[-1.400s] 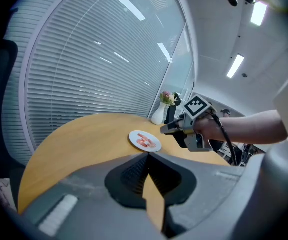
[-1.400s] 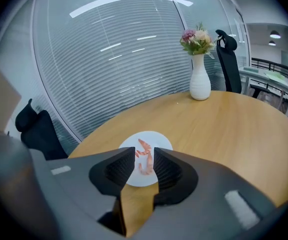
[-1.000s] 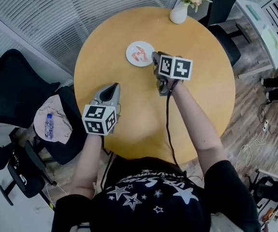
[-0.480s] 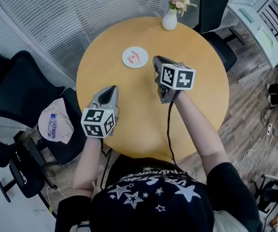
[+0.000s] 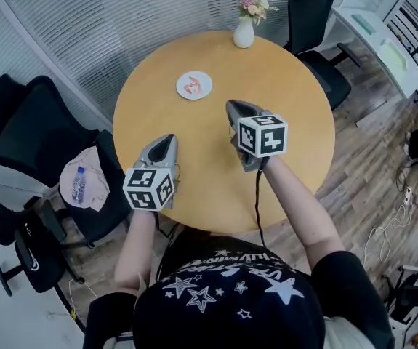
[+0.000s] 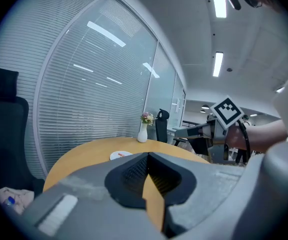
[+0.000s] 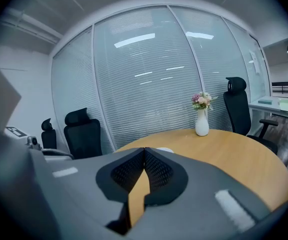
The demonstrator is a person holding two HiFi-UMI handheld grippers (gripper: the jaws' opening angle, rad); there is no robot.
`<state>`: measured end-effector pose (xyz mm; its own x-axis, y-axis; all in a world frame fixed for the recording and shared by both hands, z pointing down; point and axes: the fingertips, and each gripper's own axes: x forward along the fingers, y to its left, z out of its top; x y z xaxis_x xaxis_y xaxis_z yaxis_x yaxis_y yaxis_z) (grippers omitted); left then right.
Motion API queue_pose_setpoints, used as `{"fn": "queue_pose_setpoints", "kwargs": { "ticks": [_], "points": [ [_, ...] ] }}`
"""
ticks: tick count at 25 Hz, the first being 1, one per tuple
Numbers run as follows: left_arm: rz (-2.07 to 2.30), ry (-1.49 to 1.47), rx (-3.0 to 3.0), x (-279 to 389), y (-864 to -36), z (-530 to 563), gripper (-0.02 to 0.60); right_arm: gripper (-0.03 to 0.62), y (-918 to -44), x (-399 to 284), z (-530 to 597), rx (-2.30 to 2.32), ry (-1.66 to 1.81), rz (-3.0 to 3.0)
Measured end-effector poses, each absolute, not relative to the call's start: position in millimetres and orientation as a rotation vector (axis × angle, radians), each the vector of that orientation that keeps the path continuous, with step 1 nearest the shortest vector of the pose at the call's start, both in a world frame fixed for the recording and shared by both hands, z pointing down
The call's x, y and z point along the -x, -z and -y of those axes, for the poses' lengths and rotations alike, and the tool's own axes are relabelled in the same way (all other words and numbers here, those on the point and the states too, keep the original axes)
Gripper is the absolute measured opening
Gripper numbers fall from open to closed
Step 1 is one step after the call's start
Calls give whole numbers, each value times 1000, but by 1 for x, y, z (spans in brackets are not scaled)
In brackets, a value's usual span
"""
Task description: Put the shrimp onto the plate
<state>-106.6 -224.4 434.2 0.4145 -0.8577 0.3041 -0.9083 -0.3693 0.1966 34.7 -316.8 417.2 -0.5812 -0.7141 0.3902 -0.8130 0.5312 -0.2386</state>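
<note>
An orange shrimp (image 5: 192,86) lies on a small white plate (image 5: 202,91) at the far left of the round wooden table (image 5: 296,107). My right gripper (image 5: 232,105) hovers over the table's middle, a good way nearer me than the plate. Its jaws are closing fully together, pads meeting with nothing between them (image 7: 144,149). My left gripper (image 5: 169,138) is over the table's near left edge, shut and empty (image 6: 147,154). The plate (image 6: 120,155) shows beyond the left jaws, and a sliver of the plate (image 7: 165,149) peeks over the right jaws.
A white vase of flowers (image 5: 243,33) stands at the table's far edge. Black office chairs (image 5: 19,133) stand to the left, and another chair (image 5: 312,9) stands behind the vase. A stool with a water bottle (image 5: 78,184) sits by the left edge. A cable (image 5: 257,209) runs along my right arm.
My right gripper has drawn back from beside the plate toward me and its jaws have closed. The shrimp stays on the plate. The left gripper has hardly moved.
</note>
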Motion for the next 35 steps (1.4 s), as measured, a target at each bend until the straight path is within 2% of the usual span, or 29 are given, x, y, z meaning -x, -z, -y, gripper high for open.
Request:
{"fn": "queue_pose_setpoints", "kwargs": {
  "ticks": [15,24,35],
  "points": [
    [1561,-218,-2320,41,-430,120,2,0,-432,-88,181,-1130,-566,2597],
    [1601,-209,-2246,27,-442,64,2,0,-443,-104,118,-1029,-561,2636],
    [1614,-193,-2225,27,-446,48,2,0,-456,-109,86,-990,-600,2644]
  ]
}}
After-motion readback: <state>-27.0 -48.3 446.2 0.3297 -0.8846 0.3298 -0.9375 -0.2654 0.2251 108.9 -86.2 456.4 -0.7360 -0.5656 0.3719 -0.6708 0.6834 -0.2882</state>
